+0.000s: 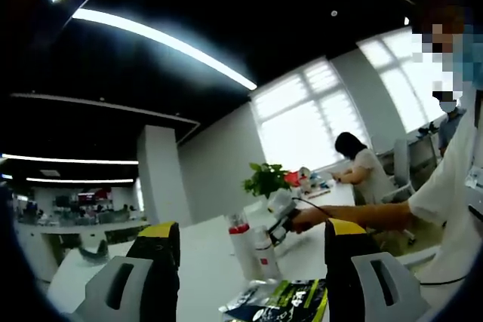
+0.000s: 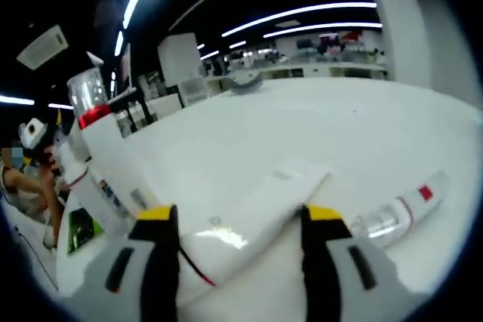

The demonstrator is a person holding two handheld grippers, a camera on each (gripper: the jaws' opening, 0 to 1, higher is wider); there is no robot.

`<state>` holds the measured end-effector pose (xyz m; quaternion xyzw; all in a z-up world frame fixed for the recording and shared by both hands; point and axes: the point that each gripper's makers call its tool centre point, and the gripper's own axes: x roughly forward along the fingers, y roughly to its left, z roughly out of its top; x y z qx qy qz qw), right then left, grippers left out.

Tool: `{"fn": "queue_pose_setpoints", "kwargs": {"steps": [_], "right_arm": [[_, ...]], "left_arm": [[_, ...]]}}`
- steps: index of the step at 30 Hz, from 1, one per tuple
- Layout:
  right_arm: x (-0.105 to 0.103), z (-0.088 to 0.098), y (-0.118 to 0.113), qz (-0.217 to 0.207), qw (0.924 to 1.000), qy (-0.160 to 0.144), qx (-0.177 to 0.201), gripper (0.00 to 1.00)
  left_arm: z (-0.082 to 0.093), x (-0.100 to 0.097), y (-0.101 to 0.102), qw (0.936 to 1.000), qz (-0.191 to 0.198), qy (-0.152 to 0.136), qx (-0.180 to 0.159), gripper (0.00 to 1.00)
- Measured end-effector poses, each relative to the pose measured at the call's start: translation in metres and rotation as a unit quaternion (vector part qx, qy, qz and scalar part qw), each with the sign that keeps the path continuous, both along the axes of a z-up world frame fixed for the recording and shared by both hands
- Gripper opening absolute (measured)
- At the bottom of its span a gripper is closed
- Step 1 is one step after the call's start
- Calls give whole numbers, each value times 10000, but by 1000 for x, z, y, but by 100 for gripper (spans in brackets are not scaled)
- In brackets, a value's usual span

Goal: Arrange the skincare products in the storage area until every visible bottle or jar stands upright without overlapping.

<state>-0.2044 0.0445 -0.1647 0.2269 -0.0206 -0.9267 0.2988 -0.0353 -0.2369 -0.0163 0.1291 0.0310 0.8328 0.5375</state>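
two upright white bottles (image 1: 243, 250), one lying tube (image 2: 249, 220), one lying bottle (image 2: 400, 213)

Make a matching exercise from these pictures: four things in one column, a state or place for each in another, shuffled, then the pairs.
Things:
1. white tube
2. clear-capped bottle
3. red-collared bottle
4. potted plant

States:
A. standing upright
B. lying on the table, right of the right gripper's jaws
C. lying between the right gripper's jaws
D. behind the bottles in the left gripper view

Pairs: 1-C, 2-B, 3-A, 4-D
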Motion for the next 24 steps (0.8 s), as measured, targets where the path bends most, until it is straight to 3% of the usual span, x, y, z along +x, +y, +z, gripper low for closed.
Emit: {"fn": "queue_pose_setpoints", "kwargs": {"steps": [5,8,9,11,12,16,20,24], "right_arm": [[10,1,-3,99,9999,42,107,59],[14,0,-6,128,9998,13,181,57],[15,0,-6,135,9996,19,235,57],[17,0,-5,115,9994,24,331,56],[12,1,0,108,9993,18,352,56],[16,0,-3,76,9991,14,416,56],[19,0,-6,47,9986,39,516,56],[21,0,-8,-45,9977,67,680,54]], "left_arm": [[-3,20,1,10000,47,8,-27,83],[-11,27,-1,9993,204,-258,192,90],[-13,25,-3,9984,333,-343,313,98],[-21,27,-6,9955,561,-579,503,99],[-25,32,-4,9957,536,-546,529,99],[-49,42,0,9945,761,-680,221,99],[-61,50,9,9948,704,-740,-15,99],[-63,55,7,9948,860,-535,-114,99]]}}
